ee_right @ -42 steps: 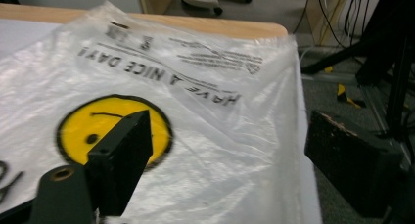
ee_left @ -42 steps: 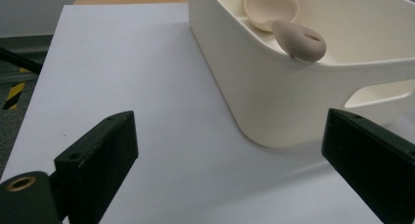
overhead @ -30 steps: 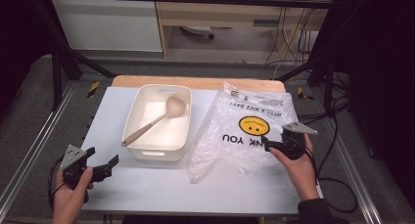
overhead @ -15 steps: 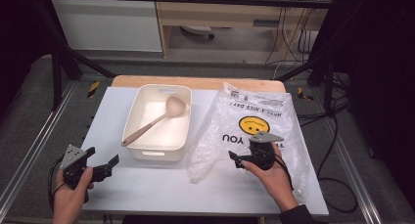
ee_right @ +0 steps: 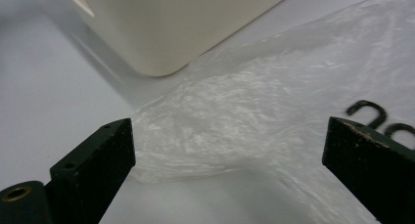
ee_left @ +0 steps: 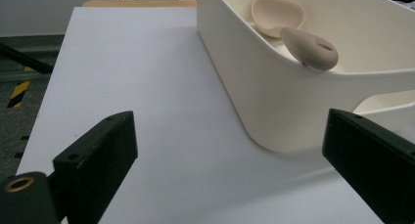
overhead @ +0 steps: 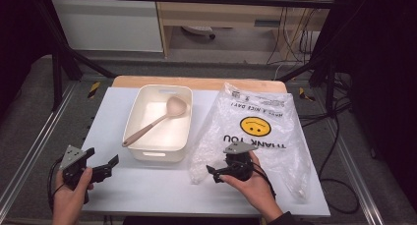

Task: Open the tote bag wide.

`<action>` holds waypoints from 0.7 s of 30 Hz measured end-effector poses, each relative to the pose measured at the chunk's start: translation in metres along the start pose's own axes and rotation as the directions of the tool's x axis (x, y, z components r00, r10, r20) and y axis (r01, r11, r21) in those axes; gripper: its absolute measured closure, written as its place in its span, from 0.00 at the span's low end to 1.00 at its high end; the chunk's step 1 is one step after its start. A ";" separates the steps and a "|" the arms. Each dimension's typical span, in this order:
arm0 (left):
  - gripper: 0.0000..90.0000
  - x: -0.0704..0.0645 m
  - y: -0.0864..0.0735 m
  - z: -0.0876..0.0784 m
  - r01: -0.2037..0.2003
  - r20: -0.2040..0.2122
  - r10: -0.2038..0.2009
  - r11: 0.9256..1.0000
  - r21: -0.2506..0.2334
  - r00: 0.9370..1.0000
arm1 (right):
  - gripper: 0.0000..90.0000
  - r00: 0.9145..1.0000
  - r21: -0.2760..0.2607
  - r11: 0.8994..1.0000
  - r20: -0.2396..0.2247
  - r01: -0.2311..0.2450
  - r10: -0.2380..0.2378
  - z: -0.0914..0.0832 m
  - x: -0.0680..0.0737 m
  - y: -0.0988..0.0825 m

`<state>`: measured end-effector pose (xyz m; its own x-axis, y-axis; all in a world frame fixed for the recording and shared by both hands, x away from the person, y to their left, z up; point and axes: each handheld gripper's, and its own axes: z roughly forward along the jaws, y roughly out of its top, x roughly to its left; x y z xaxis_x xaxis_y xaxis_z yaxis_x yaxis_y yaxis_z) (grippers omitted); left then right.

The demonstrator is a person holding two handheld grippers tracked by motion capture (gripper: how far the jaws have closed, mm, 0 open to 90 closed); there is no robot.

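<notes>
Plastic is what the right claw (overhead: 212,172) is facing: a clear, crinkled plastic bag (overhead: 260,131) printed with a yellow smiley face and black lettering, which is lying flat on the right half of the white bench (overhead: 147,190). The claw is sitting at the bag's near left corner, low over the bench, its jaws spread wide and pointing left toward the person's other hand. In the right gripper view the rumpled corner of the bag (ee_right: 235,126) is lying between and just beyond the two black jaws, not pinched by either; some of the black print is showing through the film near the right jaw.

The left claw (overhead: 105,167) is resting at the near left edge of the bench, well apart from the bag, jaws also standing wide and gripping nothing. It is pointing toward the cream rectangular plastic tub (overhead: 160,124) that is standing just left of the bag. In the left gripper view the tub's rounded near corner (ee_left: 274,97) is sitting ahead of the jaws, nearer the right one, with bare bench between them.

Inside the tub a beige-pink ladle (overhead: 156,121) is leaning, its bowl down at the far end and its handle tip with a hanging hole (ee_left: 311,48) propped over the near rim.
</notes>
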<state>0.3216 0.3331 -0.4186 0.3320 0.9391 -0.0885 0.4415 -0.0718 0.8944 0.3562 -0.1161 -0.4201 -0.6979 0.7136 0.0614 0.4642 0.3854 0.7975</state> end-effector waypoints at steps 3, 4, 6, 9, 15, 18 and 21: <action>0.06 0.000 0.000 0.000 0.000 -0.002 0.000 1.000 0.002 1.000 | 0.07 1.000 0.017 1.000 -0.021 0.018 -0.017 0.008 0.010 0.000; 0.06 0.000 0.000 -0.001 0.000 -0.004 0.000 1.000 0.001 1.000 | 0.07 0.999 0.021 1.000 -0.028 0.023 -0.023 0.010 0.013 0.000; 0.06 0.000 0.000 -0.001 0.003 -0.004 -0.003 1.000 0.000 1.000 | 0.07 0.999 0.033 0.999 -0.041 0.036 -0.035 0.014 0.020 -0.001; 0.06 0.000 0.000 0.000 0.008 -0.004 -0.008 1.000 0.000 1.000 | 0.07 0.997 0.051 0.997 -0.055 0.051 -0.048 0.021 0.028 -0.003; 0.06 0.000 0.000 0.000 0.005 -0.002 -0.005 1.000 0.000 1.000 | 0.05 0.995 0.082 0.994 -0.079 0.074 -0.067 0.036 0.044 -0.004; 0.06 0.001 0.000 0.000 0.002 -0.001 -0.002 1.000 0.000 1.000 | 0.05 0.992 0.089 0.991 -0.088 0.103 -0.095 0.042 0.053 -0.004; 0.06 0.001 0.000 -0.001 0.002 0.001 -0.002 1.000 0.001 1.000 | 0.06 0.989 0.119 0.984 -0.079 0.131 -0.122 0.049 0.058 -0.007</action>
<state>0.3214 0.3344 -0.4185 0.3314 0.9391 -0.0907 0.4429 -0.0699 0.8938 0.3391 -0.0485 -0.4511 -0.7902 0.6128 0.0107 0.4306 0.5426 0.7212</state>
